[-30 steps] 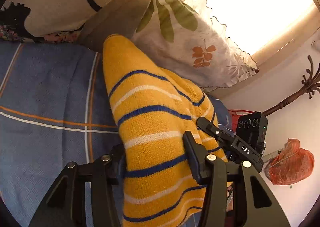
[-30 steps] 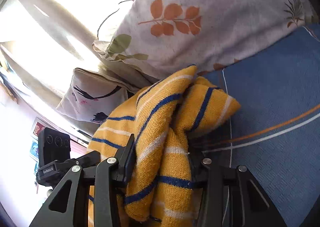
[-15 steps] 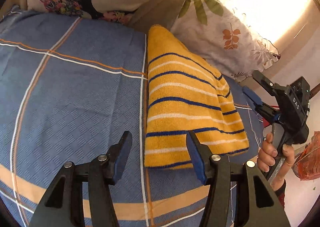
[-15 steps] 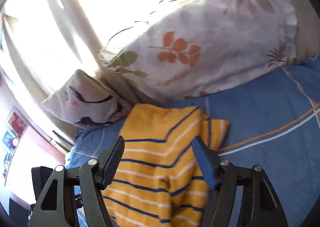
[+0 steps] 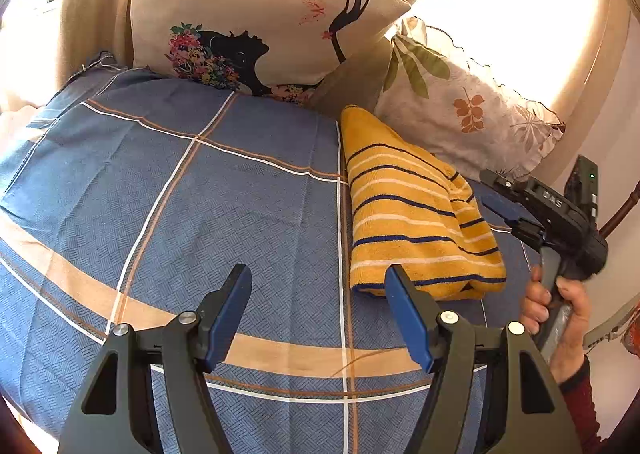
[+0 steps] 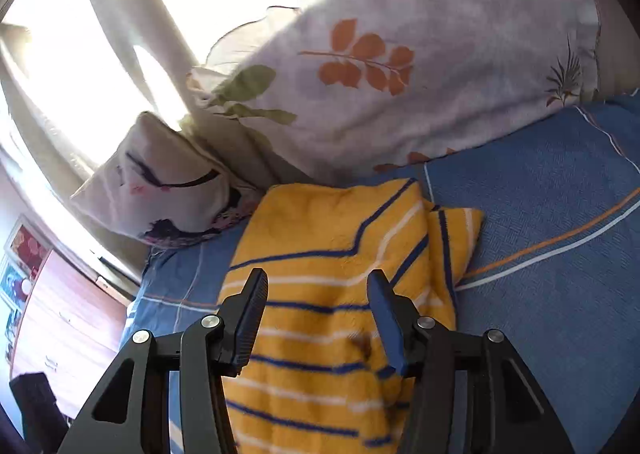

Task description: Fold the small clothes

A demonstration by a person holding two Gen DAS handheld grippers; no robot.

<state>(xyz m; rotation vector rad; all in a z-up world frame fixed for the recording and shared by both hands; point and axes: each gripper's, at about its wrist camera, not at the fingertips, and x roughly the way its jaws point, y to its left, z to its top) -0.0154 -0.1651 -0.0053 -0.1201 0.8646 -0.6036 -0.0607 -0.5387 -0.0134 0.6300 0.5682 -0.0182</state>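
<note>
The folded yellow striped sweater [image 5: 416, 210] lies flat on the blue checked bed [image 5: 200, 214], its far end near the leaf-print pillow [image 5: 468, 110]. Left claw [image 5: 320, 306] and right claw [image 6: 316, 310] are both released, grasping nothing

"das" on right gripper [image 5: 505, 201]
</note>
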